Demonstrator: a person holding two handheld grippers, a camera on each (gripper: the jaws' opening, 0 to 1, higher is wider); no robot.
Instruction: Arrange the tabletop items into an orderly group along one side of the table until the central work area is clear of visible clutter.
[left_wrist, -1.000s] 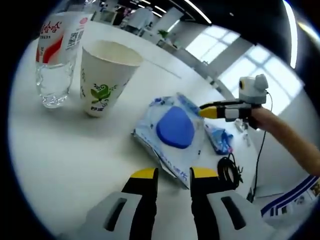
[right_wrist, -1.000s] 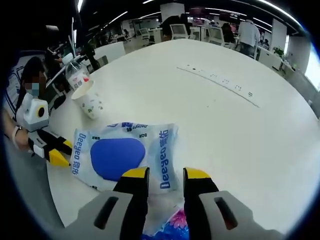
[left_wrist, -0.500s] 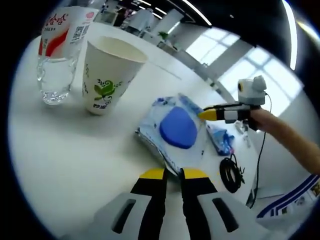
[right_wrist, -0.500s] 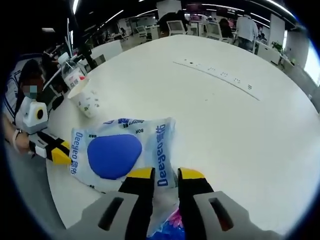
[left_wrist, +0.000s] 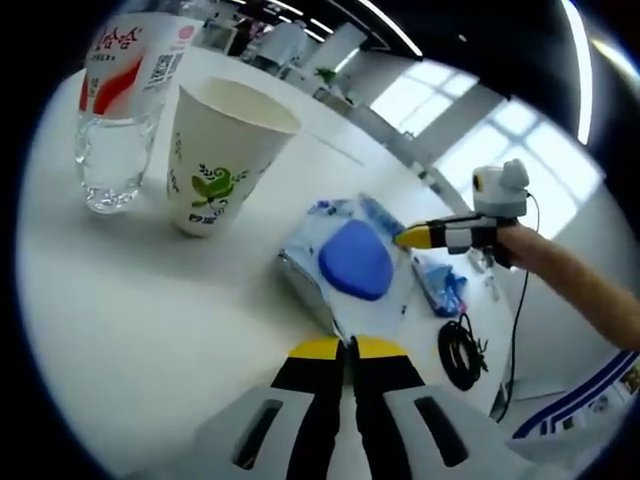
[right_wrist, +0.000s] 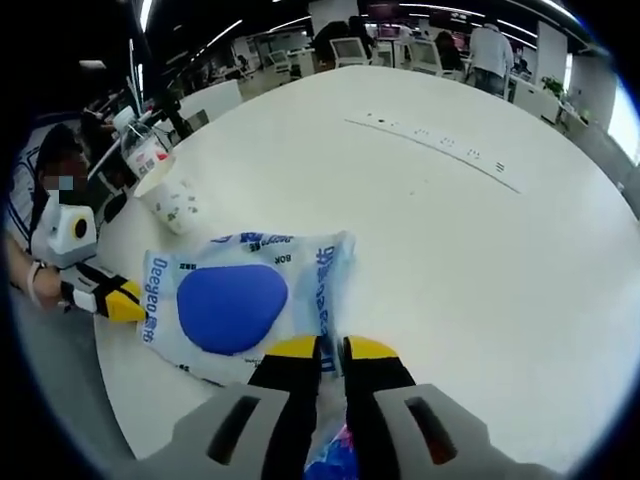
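Both grippers, left (left_wrist: 348, 347) and right (right_wrist: 331, 347), clamp opposite edges of the pack (right_wrist: 240, 300); small blue packet (left_wrist: 438, 283) half hidden behind it.

A wipes packet (right_wrist: 240, 305) lies flat on the table (right_wrist: 450, 250) near one edge, with each gripper at an opposite end of it. A paper cup (left_wrist: 222, 155) stands upright further along that edge, and a water bottle (left_wrist: 118, 110) stands just beside the cup on its far side. A smaller packet (left_wrist: 440, 285) and a coiled cable (left_wrist: 460, 352) lie at the table edge beyond the wipes packet.
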